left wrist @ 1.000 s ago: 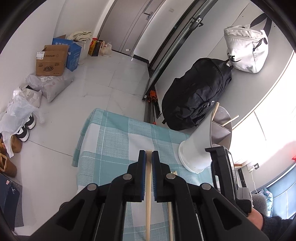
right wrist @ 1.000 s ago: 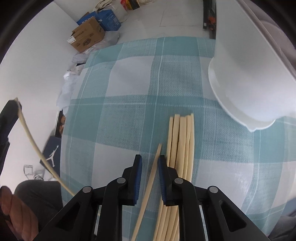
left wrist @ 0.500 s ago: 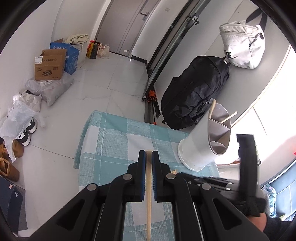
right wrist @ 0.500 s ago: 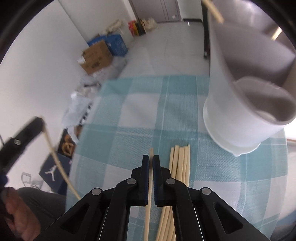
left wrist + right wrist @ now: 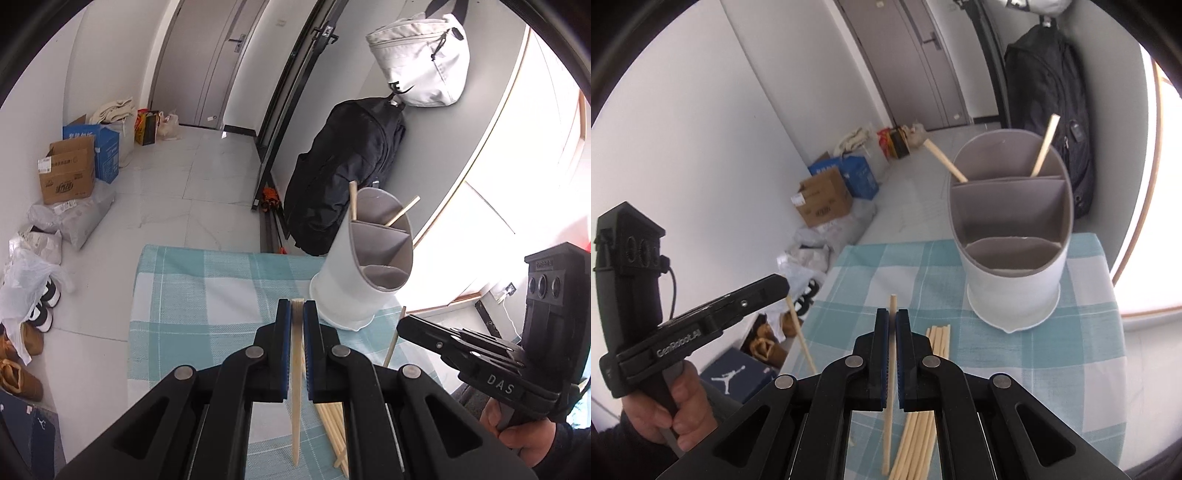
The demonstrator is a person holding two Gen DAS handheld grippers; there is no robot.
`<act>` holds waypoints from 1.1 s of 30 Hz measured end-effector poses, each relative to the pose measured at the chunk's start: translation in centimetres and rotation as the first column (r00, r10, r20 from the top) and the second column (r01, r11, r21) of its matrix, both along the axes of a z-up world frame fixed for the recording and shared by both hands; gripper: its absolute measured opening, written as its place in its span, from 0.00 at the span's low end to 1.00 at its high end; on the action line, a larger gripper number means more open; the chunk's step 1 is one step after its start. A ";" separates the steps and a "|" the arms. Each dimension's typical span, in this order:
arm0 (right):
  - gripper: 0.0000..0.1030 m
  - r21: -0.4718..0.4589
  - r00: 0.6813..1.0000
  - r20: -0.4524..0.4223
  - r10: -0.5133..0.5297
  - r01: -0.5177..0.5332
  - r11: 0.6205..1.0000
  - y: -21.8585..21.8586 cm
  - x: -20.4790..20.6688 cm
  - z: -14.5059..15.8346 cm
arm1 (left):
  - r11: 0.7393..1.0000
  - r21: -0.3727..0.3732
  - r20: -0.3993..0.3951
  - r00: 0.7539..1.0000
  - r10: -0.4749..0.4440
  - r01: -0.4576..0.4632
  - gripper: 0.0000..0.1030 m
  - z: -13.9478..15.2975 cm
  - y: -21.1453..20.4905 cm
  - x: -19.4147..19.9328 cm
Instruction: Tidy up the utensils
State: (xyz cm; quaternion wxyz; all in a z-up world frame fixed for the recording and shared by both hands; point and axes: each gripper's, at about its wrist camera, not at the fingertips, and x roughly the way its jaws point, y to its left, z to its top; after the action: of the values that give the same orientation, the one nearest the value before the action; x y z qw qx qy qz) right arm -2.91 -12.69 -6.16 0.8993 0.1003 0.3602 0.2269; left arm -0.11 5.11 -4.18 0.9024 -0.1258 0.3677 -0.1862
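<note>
Currently both grippers are lifted, each clenched on one chopstick: left gripper (image 5: 296,315), right gripper (image 5: 892,326). Likely both go to the divided holder (image 5: 1012,236); its rear compartment already has two. Spare chopsticks (image 5: 936,354) lie on the counter (image 5: 1082,332).

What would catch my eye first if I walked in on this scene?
Probably the two black claws, each pinching a single chopstick: the left claw and the right claw both hang above a teal checked tablecloth. Next, the white divided holder standing at the cloth's far end, two chopsticks already in its rear compartment, and a loose bundle of chopsticks lying beside the right claw.
</note>
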 end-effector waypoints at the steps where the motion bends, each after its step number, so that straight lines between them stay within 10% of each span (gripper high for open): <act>1: 0.02 0.013 1.000 0.009 -0.004 0.004 1.000 -0.5 -0.3 0.4 | 1.000 0.005 0.004 1.000 -0.008 0.008 0.02 0.3 -0.3 0.0; 25: 0.00 0.086 0.987 0.149 -0.054 0.042 0.995 -5.8 -0.4 3.6 | 0.988 0.142 0.059 0.996 -0.061 0.052 0.02 5.2 -6.2 1.3; 33: 0.00 0.113 0.996 0.053 -0.067 0.061 0.992 -7.6 0.5 2.1 | 0.987 0.151 0.062 0.996 -0.072 0.062 0.02 5.4 -6.5 1.2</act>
State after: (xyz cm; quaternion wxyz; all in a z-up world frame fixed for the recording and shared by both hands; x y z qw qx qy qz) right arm -2.37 -20.25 -4.07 0.9090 0.1551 0.3180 0.2204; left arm 1.10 -1.34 1.20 0.9143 -0.0392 0.3542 -0.1924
